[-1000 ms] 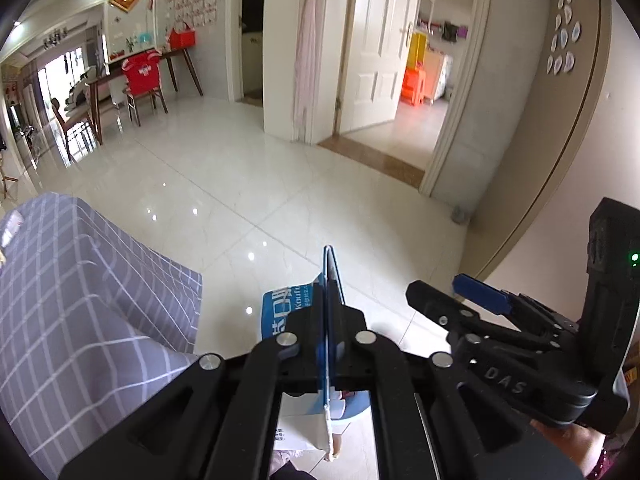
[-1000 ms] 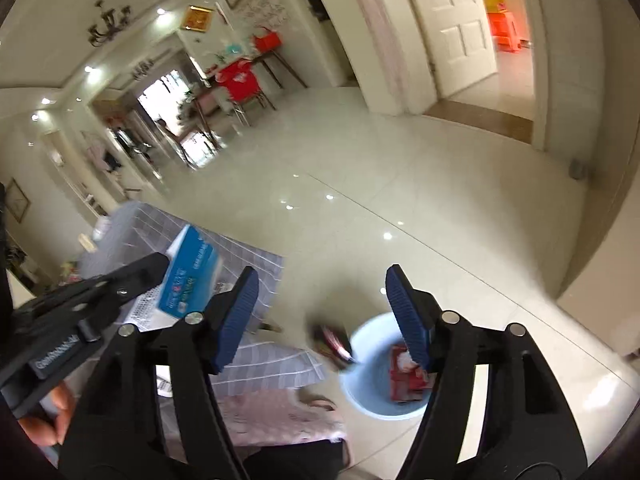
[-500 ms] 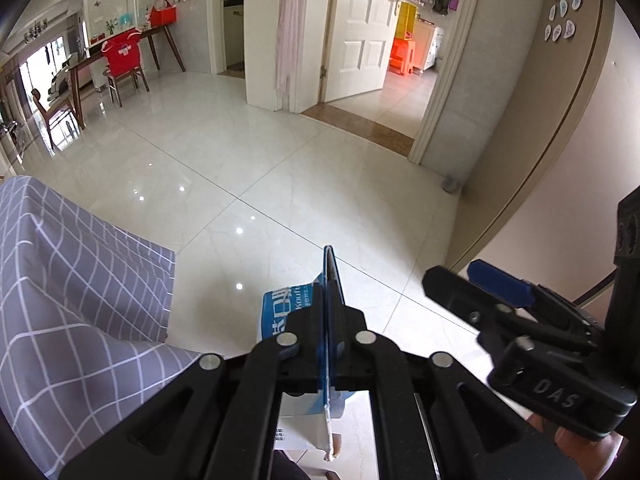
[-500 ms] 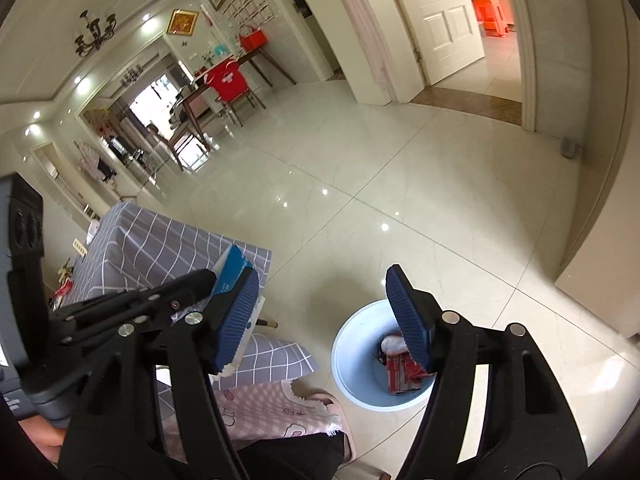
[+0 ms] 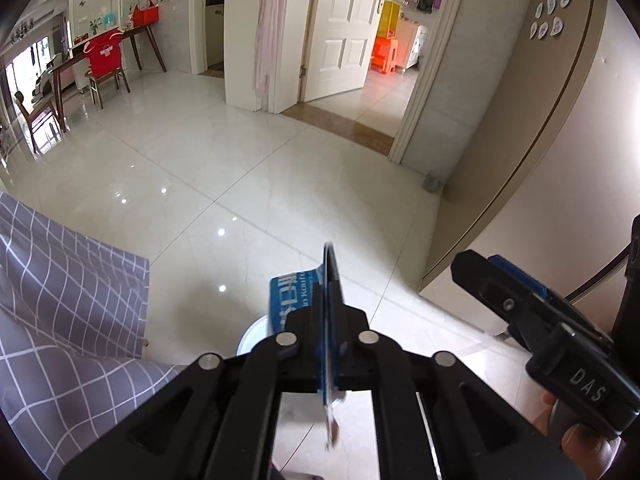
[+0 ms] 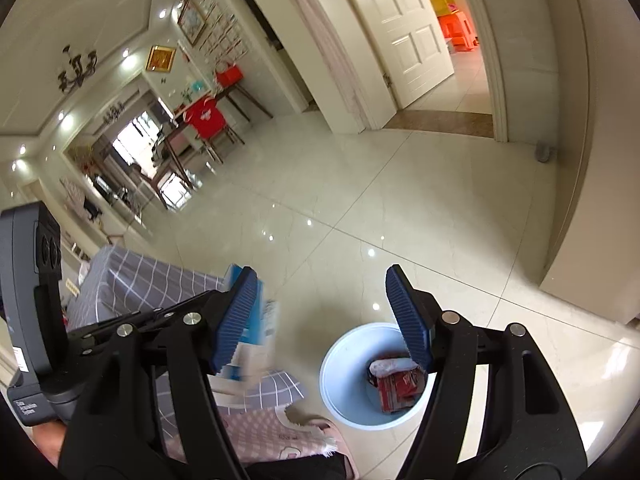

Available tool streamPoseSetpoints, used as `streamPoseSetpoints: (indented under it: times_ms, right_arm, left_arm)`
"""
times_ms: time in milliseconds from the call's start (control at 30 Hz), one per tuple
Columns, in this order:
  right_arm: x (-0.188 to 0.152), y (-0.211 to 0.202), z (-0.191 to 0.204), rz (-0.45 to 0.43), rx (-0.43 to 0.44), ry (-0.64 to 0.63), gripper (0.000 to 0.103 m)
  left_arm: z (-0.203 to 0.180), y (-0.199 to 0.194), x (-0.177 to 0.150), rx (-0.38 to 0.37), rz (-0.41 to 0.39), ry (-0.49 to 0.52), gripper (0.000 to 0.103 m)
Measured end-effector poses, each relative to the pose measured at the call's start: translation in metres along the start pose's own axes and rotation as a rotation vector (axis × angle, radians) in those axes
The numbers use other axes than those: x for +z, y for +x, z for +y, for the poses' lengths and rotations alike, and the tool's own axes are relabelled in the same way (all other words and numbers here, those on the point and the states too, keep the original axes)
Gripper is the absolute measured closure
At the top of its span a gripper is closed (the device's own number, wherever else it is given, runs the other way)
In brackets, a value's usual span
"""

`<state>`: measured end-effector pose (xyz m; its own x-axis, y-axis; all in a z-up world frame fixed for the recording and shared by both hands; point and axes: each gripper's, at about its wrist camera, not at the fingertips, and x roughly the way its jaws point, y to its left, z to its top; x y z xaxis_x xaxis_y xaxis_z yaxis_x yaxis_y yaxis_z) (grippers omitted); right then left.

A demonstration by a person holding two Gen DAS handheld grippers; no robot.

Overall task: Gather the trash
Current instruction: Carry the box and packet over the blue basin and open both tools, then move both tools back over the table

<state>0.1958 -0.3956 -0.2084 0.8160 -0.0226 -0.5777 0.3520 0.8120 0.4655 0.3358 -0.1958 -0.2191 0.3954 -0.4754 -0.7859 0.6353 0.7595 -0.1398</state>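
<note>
A: The left gripper (image 5: 329,320) is clenched tight on a flat blue-and-white packet (image 5: 294,296), the pads pressed together with the packet's edge standing upright between them. The right gripper (image 6: 324,316) is released, its blue ribbed pads (image 6: 408,320) spread wide with nothing between them.

B: Where does the packet sit relative to each of them?

A: In the left wrist view it sticks forward and up past the fingertips, its printed blue face turned to the left. From the right wrist view the packet (image 6: 256,340) shows just behind the right gripper's left pad, blurred, held out over the edge of the grey checked tablecloth (image 6: 152,280).

B: And the bin?

A: A pale blue round bin (image 6: 340,360) stands on the glossy tiled floor (image 6: 400,208), below and between the right gripper's open fingers. A red wrapper (image 6: 396,388) and something whitish lie inside it. The packet is to the left of the bin, not above its opening as far as that view shows. In the left wrist view only a sliver of the bin's rim (image 5: 252,332) peeks out beside the fingers, just under the packet.

B: Anything else nearby?

A: A pink patterned cloth (image 6: 260,432) lies at the bottom, beside the bin.
</note>
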Motion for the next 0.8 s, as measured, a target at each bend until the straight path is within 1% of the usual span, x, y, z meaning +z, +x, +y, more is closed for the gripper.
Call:
streamPoseSetpoints:
  times_ms: [33, 67, 100, 167, 300, 467, 633, 800]
  right_arm:
    - [0.000, -0.001, -0.002, -0.004, -0.001, 0.004, 0.037]
    - [0.001, -0.002, -0.003, -0.006, -0.004, 0.006, 0.037]
    - [0.001, -0.002, -0.004, -0.002, -0.004, 0.009, 0.037]
    - [0.001, -0.002, -0.006, 0.005, -0.001, 0.016, 0.037]
    - [-0.001, -0.001, 0.000, 0.019, 0.003, 0.013, 0.037]
    - [-0.003, -0.004, 0.015, 0.025, 0.018, -0.012, 0.037]
    - [-0.005, -0.009, 0.035, 0.023, 0.036, -0.038, 0.037]
    - [-0.009, -0.010, 0.069, 0.036, 0.077, -0.091, 0.037]
  left_arm:
    - [-0.001, -0.001, 0.001, 0.006, -0.003, -0.002, 0.063]
    - [-0.001, -0.002, 0.000, 0.024, -0.007, -0.004, 0.039]
    - [-0.001, -0.005, -0.001, 0.046, -0.019, -0.003, 0.037]
    - [-0.002, -0.008, 0.000, 0.047, -0.017, 0.006, 0.037]
    - [-0.001, -0.017, -0.003, 0.078, -0.020, 0.019, 0.037]
    - [0.008, -0.034, -0.005, 0.097, -0.039, 0.006, 0.037]
    - [0.022, -0.059, -0.007, 0.126, -0.073, -0.010, 0.037]
    - [0.047, -0.092, -0.011, 0.175, -0.114, -0.031, 0.037]
